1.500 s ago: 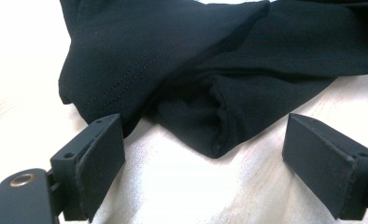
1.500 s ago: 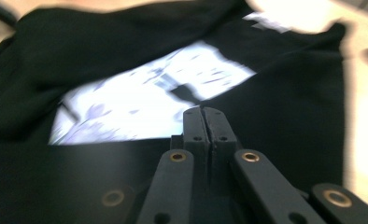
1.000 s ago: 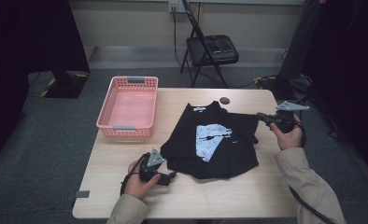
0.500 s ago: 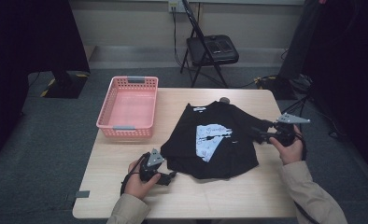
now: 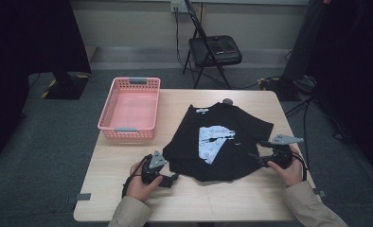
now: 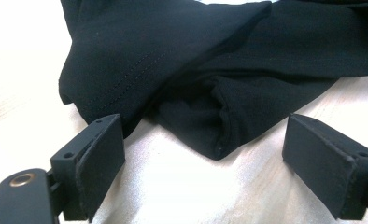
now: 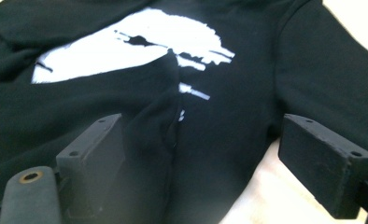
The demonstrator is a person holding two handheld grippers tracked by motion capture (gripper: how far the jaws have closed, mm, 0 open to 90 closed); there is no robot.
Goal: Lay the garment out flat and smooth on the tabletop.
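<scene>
Now a black shirt (image 5: 222, 142) with a white print lies crumpled on the worktop (image 5: 128, 156), beside a pink basket (image 5: 130, 108). Left tool (image 5: 171, 178) waits wide open at the shirt's near corner, holding nothing. Right tool (image 5: 256, 159) has just been opening over the shirt's other edge, gripping nothing.

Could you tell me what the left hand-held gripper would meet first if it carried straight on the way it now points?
Most likely the black shirt: its folded corner lies on the table straight ahead of the left hand-held gripper, between the lines of its open jaws.
</scene>
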